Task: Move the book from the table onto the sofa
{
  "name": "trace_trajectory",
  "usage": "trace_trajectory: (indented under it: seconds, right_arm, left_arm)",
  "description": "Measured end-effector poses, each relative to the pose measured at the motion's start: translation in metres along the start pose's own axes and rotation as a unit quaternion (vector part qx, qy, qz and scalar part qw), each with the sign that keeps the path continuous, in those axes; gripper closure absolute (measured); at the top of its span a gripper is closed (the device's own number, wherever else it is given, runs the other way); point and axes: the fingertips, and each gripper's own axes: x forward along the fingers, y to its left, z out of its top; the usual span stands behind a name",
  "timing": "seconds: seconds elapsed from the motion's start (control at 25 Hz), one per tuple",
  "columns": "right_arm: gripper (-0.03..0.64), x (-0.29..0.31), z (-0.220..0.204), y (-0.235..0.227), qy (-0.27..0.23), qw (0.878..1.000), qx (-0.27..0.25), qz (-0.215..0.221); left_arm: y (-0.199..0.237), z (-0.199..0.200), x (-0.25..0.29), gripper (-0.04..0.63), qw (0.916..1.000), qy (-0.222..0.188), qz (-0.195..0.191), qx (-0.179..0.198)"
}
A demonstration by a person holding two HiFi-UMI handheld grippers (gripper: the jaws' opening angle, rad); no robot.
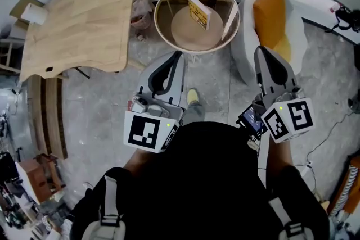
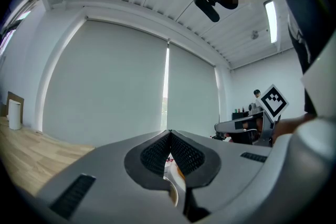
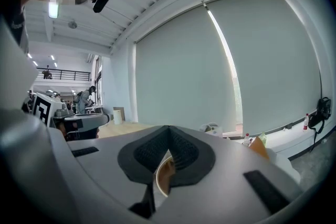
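Standing upright on the round table [image 1: 162, 31], the book [image 1: 198, 13] is judged light, stiff and easily toppled; its top edge is best pinched. The left gripper [image 1: 178, 57] and right gripper [image 1: 262, 52] are pressed together, empty.

The person holds the grey two-jaw left tool [image 1: 178, 55] and the matching grey right tool [image 1: 262, 50] out in front of the body. They sit side by side and well apart, both pointing forward and roughly level. Each carries a black-and-white marker cube [image 1: 149, 131] at its rear, close to the black-shirted torso. The left tool's jaws meet at the tips with nothing between them. The right tool's jaws are likewise closed and empty. A bare forearm [image 1: 135, 162] shows just behind each cube.
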Motion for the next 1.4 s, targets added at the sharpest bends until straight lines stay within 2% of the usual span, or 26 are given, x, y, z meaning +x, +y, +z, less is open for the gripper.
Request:
trace_trajectory:
  seconds: [0.36,0.68,0.96,1.08,1.4]
  right_arm:
    - [0.609,0.055,0.008,-0.008,0.008,1.000,-0.009,-0.019]
    - [0.609,0.093,0.011,-0.009,0.012,0.999,-0.017,-0.033]
    - [0.609,0.118,0.010,-0.008,0.019,0.999,-0.023,-0.032]
    - [0.609,0.127,0.011,-0.007,0.019,0.999,-0.023,-0.030]
    - [0.611,0.133,0.007,-0.008,0.021,0.999,-0.019,-0.037]
  left_arm:
    - [0.051,-0.005,0.035,0.589,0.9999,0.004,-0.010,-0.013]
    - [0.088,-0.007,0.057,0.589,0.9997,0.000,-0.022,-0.009]
    - [0.112,-0.010,0.066,0.589,0.9997,-0.008,-0.017,-0.014]
    - [0.119,-0.015,0.068,0.589,0.9997,0.006,-0.020,-0.013]
    - [0.124,-0.016,0.074,0.589,0.9995,0.003,-0.026,-0.016]
